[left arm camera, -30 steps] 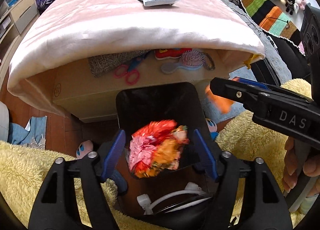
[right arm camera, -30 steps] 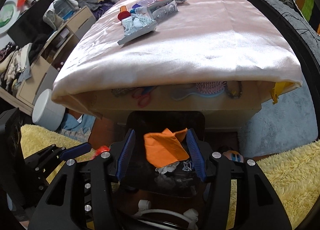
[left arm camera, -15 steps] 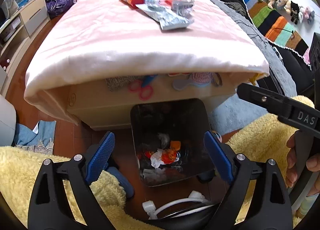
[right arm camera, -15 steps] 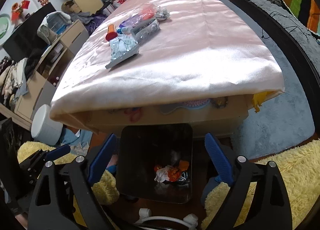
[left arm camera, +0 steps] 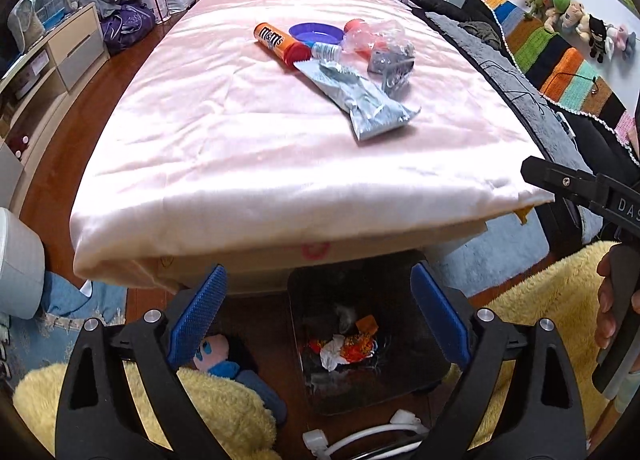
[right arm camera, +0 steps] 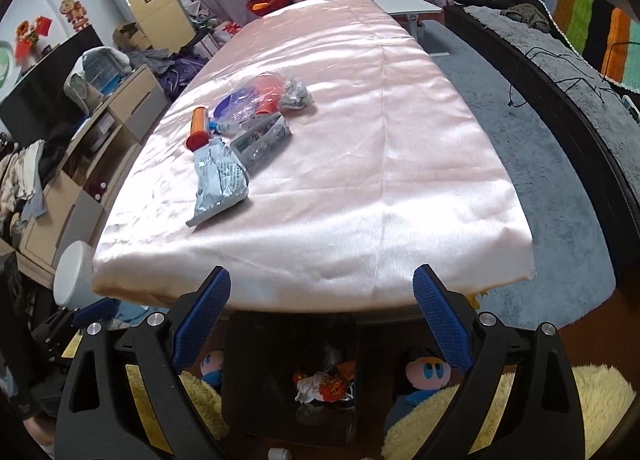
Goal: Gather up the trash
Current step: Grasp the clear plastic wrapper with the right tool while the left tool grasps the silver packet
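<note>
both tools spread, empty: left tool [left arm camera: 316, 316], right tool [right arm camera: 320, 312] above bin [left arm camera: 416, 344].

Left gripper [left arm camera: 318, 316] fingers spread above black bin [left arm camera: 362, 392], crumpled wrappers [left arm camera: 346, 346] inside

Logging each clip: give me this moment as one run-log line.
left gripper: open, empty | right gripper: open, empty | bin: wrappers inside | table: silver bag, M&M's tube uncollected
</note>
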`<state>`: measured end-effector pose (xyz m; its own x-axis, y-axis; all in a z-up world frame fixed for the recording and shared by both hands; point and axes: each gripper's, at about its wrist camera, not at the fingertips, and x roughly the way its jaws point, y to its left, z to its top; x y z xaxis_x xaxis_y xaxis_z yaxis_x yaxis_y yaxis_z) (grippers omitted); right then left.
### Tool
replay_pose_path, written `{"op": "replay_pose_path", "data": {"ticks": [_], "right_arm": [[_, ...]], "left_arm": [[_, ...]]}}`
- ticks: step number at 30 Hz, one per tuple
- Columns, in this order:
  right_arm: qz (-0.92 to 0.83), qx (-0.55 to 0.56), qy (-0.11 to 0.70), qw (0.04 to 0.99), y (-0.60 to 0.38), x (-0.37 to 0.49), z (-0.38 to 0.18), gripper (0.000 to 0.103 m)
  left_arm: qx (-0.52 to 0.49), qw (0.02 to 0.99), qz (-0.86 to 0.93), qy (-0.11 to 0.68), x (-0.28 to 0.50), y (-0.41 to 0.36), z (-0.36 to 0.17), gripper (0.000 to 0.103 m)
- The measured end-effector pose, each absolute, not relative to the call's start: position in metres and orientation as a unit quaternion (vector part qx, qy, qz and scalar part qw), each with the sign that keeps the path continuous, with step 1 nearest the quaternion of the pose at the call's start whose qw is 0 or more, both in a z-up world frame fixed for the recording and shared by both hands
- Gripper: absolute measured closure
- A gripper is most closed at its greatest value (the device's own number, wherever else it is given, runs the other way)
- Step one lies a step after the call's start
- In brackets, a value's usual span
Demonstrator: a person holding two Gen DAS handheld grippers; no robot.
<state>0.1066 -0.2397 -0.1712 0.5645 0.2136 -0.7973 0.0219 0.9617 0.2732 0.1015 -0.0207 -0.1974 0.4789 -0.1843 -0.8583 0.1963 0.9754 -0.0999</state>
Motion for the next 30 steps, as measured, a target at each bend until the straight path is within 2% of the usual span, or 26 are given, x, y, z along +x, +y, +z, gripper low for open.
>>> {"op": "replay_pose_path", "data": {"ticks": [12,16,23,29,30], "right_arm": [[0.075,0.14,0.461,0.873,-0.226,0.187,-0.167,0.011],[0.094,0.129,0.469,0.868,-0.211,0.219,-0.17,0.02],[0.111,0.109,0.498,0.853,-0.193,0.264,-0.189,0.025],[0.106,0.082,0.502,0.854,-0.188,0.28,-0.198,0.043],[0.109,0.084,0.501,0.854,-0.189,0.282,-0.198,0.051]], "left_arm": [[-0.002,0.854,-0.132,0.503,0.159,-0.049,-0.194,0.014],[0.002,0.855,-0.132,0.502,0.176,-0.055,-0.193,0.014],[0.021,0.853,-0.134,0.504,0.203,-0.076,-0.197,0.014],[0.012,0.847,-0.141,0.512,0.222,-0.089,-0.206,0.014],[0.013,0.847,-0.14,0.513,0.225,-0.091,-0.207,0.014]]}}
